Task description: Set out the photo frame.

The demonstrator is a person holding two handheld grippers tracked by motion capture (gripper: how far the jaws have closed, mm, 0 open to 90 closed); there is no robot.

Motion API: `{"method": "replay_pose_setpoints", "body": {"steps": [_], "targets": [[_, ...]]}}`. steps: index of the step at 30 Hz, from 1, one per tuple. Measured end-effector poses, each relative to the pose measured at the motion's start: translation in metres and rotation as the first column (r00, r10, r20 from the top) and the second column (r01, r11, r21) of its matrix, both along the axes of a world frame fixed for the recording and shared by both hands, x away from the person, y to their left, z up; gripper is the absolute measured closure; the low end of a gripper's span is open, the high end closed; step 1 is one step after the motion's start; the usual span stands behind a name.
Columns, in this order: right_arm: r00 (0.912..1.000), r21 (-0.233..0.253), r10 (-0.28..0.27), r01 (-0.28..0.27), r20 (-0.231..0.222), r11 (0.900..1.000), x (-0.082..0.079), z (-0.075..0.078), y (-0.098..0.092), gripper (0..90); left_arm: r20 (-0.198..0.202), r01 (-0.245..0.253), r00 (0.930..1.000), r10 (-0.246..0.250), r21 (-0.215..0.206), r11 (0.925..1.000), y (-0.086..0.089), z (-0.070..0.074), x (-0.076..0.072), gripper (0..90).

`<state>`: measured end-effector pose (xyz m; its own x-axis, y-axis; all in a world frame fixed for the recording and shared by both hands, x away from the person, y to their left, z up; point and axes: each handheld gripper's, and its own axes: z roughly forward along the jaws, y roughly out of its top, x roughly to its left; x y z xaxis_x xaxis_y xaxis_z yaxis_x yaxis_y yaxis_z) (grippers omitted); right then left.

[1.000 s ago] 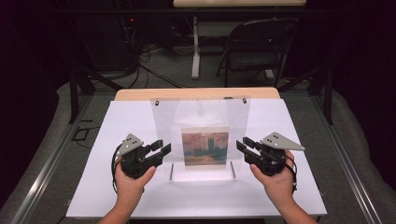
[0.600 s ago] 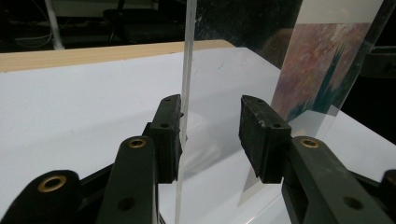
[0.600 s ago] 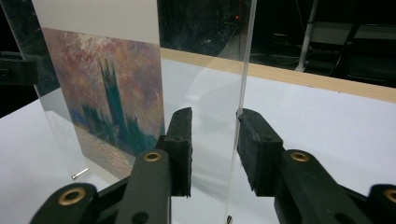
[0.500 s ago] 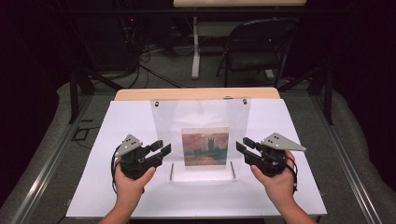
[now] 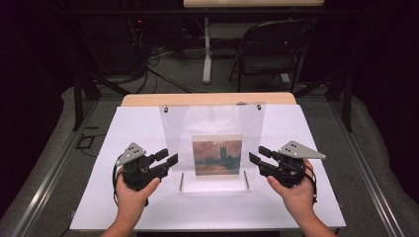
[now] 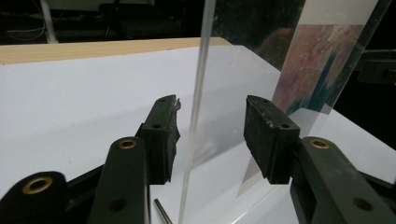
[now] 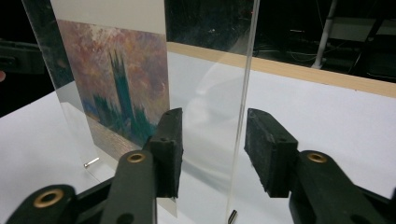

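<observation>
A white table top [image 5: 148,128] fills the middle of the high view, with a strip of bare wood [image 5: 207,98] along its far edge at twelve o'clock. Beyond it the room is dark: grey carpet, a folding chair [image 5: 269,49] at about one o'clock, a white table leg [image 5: 207,49] near twelve, and loose cables [image 5: 158,59] on the floor at eleven.

At the centre of the table stands a clear acrylic frame [image 5: 212,128], upright and leaning slightly back, with two small dark fittings at its top corners. A painted picture [image 5: 217,156] of towers under a reddish sky sits in its lower half, between the sheets.

The left gripper [image 5: 167,159] is at the frame's nine o'clock edge and the right gripper [image 5: 256,157] at its three o'clock edge, each held in a hand. In the left gripper view the jaws stand wide apart on either side of the frame's edge [image 6: 198,93], touching neither face. In the right gripper view the jaws are likewise spread, the clear edge [image 7: 245,93] running up between them with gaps on both sides.

Two thin metal pins [image 5: 182,181] lie at the frame's foot; how they join it is hard to make out. The chair's far side fades into shadow.
</observation>
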<state>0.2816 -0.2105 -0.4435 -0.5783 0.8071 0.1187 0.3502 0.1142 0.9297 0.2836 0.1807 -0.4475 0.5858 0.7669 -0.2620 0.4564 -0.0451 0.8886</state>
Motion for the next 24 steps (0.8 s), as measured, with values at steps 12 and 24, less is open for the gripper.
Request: {"method": "replay_pose_setpoints", "body": {"steps": [12, 24], "targets": [[0.9997, -0.013, -0.005, 0.006, 0.024, 1.000, -0.012, 0.004, -0.012, 44.4, 0.013, -0.036, 0.9993, 0.036, 0.007, 0.9993, 0.025, 0.003, -0.013, 46.6], [0.9945, -0.028, -0.101, 0.102, 0.027, 0.994, -0.032, -0.007, -0.041, 41.9, 0.030, -0.128, 0.9914, 0.127, 0.032, 0.9912, 0.052, -0.015, -0.023, 43.3]]}}
